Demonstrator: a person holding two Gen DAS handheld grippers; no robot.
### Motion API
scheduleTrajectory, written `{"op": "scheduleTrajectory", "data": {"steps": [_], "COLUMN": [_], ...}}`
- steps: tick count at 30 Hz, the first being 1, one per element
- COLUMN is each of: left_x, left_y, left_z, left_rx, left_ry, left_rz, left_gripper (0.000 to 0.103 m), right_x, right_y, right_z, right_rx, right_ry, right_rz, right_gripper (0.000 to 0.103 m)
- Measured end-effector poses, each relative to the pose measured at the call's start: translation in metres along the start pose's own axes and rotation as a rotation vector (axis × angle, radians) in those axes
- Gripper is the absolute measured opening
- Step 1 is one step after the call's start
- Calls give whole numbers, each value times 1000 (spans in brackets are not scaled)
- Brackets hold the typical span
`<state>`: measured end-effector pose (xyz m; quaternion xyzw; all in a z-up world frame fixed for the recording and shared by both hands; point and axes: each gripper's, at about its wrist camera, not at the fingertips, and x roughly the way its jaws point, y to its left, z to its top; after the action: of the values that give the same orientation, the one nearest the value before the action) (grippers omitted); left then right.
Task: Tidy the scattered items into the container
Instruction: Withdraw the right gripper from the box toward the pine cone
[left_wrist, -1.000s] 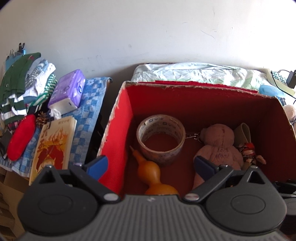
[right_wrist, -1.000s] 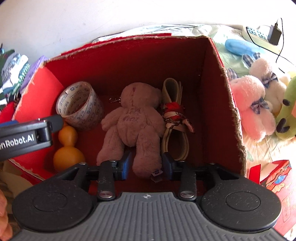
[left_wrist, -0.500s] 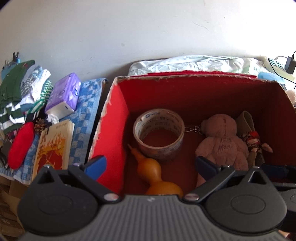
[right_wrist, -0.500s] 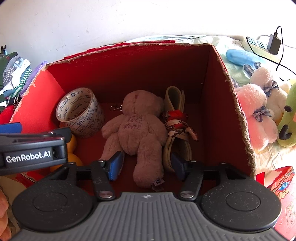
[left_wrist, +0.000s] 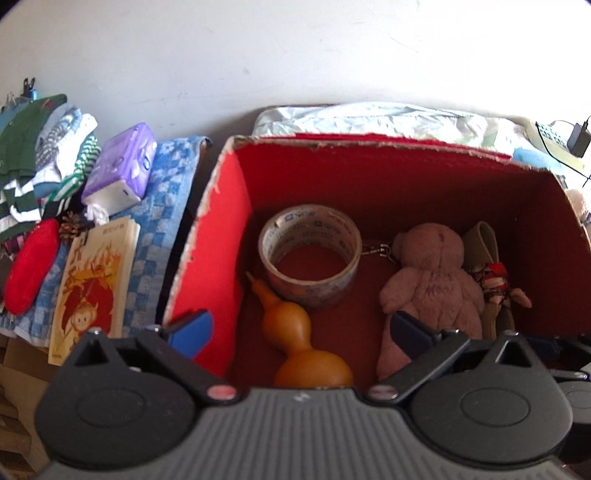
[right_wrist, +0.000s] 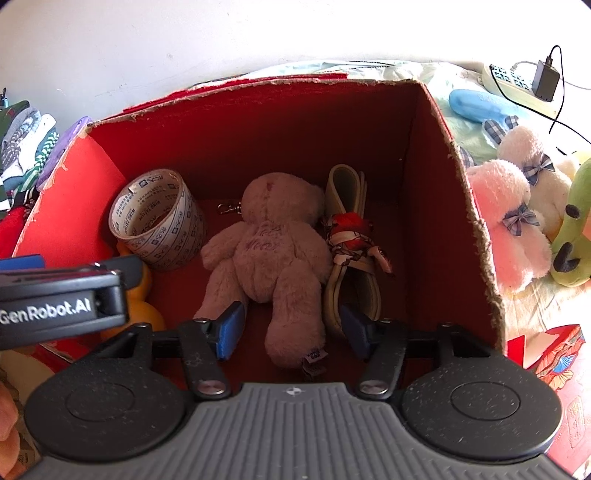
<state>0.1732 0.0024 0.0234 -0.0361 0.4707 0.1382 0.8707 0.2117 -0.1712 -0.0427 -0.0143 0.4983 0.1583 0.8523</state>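
My right gripper (right_wrist: 290, 328) hangs over the red box (right_wrist: 476, 221) with its blue pads spread clear of the teddy bear (right_wrist: 266, 254); one leg lies between them untouched, so I judge the bear released. It rests face down on the box floor, between the tape roll (right_wrist: 159, 218) and the folded strap (right_wrist: 351, 236). My left gripper (left_wrist: 301, 332) is also spread and empty, straddling the box's near-left wall above the orange gourd (left_wrist: 306, 347). The pink plush (right_wrist: 506, 221) and green plush (right_wrist: 576, 236) still lie outside, so tidying looks unfinished.
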Motion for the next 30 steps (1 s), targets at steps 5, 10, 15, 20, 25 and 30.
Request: {"op": "scheduleTrajectory", "data": {"steps": [5,10,15,20,25,30], "left_x": [-20,-46,-67,-81,-89,-95], "left_y": [9,10,18,23,26,33], "left_z": [4,1,-7,-19,-34,-56], "left_rx": [-25,-30,-54,-61,-51,-29], "left_ry": [-22,-75,-96,-107,-106,-97], "left_rz": [-9,11,-2,-7,-3,-20], "left_gripper": [102,102,102,102,102,102], "right_x": [-19,-43,-63,-79,-91,-104], "right_y": [1,4,4,4,11,12], "right_z": [1,2,-2,-10,-24,-38], "right_rx": [5,-3,-13,-14,-39,-27], "right_ry": [-32,-67,-102,-116,-141,-126], "right_rz": [-4,-25,-43,-14,-9,46], "right_gripper": [60,63,63,63,62,56]}}
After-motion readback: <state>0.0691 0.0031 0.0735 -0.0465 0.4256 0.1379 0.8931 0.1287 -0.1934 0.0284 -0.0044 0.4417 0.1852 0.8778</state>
